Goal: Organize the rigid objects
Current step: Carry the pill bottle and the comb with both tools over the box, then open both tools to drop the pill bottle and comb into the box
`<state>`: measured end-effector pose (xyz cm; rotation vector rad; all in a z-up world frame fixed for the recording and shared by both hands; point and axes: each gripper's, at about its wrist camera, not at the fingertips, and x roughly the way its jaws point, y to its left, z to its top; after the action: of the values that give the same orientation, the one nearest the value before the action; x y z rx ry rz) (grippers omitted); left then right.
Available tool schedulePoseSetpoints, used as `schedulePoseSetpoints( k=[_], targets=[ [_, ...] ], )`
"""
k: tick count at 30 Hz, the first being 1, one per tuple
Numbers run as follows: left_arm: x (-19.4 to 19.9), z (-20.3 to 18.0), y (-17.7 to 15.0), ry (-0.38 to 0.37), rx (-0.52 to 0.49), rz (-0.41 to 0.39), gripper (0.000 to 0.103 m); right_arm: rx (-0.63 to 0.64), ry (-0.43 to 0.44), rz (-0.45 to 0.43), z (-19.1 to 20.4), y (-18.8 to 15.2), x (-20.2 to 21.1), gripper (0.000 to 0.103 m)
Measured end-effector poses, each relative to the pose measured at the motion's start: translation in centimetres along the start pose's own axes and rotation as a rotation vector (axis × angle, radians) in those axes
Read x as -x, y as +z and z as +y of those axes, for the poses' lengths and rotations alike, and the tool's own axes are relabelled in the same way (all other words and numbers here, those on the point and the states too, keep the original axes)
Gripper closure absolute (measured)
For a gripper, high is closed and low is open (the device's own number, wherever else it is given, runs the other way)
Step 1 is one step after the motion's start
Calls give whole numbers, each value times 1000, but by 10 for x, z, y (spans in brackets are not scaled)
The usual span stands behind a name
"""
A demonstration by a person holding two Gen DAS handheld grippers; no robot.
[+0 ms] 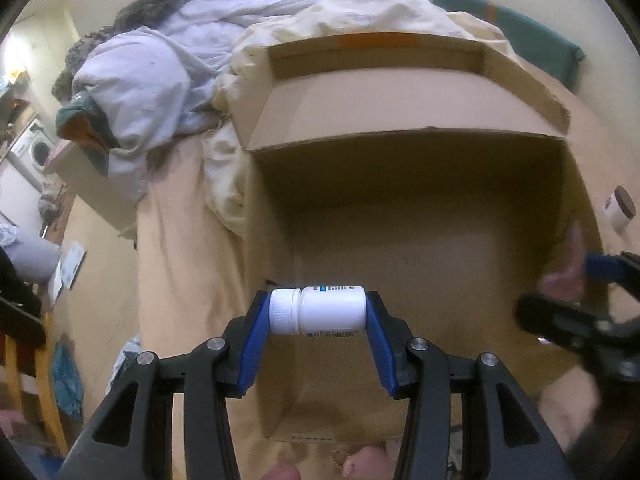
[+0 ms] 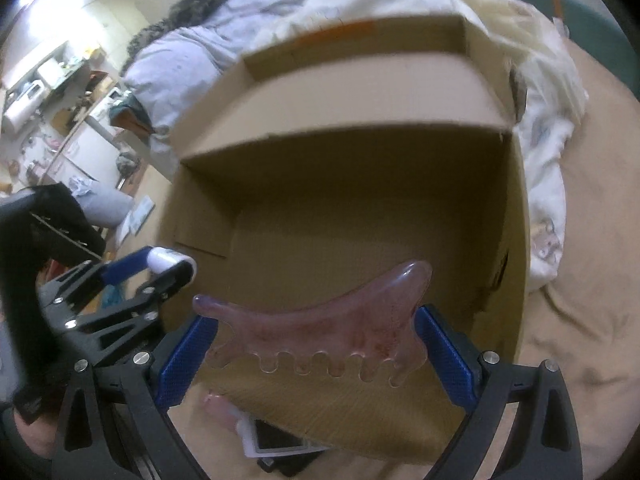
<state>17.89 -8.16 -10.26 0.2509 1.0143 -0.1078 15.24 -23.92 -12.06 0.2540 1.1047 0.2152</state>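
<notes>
Bottle [image 1: 318, 311], white, lies sideways clamped end to end in the left tongs [image 1: 318, 314], over the near left part of the open box [image 1: 400, 216]. Right tongs [image 2: 316, 344] grip a pink toothed comb [image 2: 320, 328] by its ends, above the box's near edge. Box floor bare, box sits on the bed [image 1: 176, 248]; crumpled bedding [image 1: 160, 80] behind it, a jar [image 1: 619, 207] to its right.
</notes>
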Motion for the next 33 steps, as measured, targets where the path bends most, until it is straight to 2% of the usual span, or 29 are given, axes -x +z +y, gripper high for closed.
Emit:
schedulePoseSetpoints(
  k=[2,5,13,20,21,22,23,25,28,33],
  targets=[
    [2,-5,0,44,-31,-18,60,-8,-17,17,-3,-1,-5,0],
    [-2,-7,1,16,-30,-3,60,-21,-38,40,-7,-2,-10,0],
    [-13,-13,-5,27,-52,33,60,-5,-92,68,-4,-4,-18,0],
    [-16,-20,-8,33,-76,36,59,-10,-81,57,-2,-4,-17,0],
    [-16,-20,-8,31,-73,37,57,-14,-77,52,-2,-4,-17,0],
    [-16,-20,-8,29,-71,40,47,-20,-67,45,-4,-4,-15,0],
    [-16,-20,-8,26,-69,40,30,-29,-55,32,-5,-4,-12,0],
    [-12,-20,-9,1,-59,30,19,-42,-32,-4,-5,-2,-6,0],
    [-5,-20,-9,-22,-34,17,3,-40,-45,-35,-6,0,-1,0],
    [8,-13,-5,-55,19,-23,1,-22,-59,-68,-4,2,6,0]
  ],
)
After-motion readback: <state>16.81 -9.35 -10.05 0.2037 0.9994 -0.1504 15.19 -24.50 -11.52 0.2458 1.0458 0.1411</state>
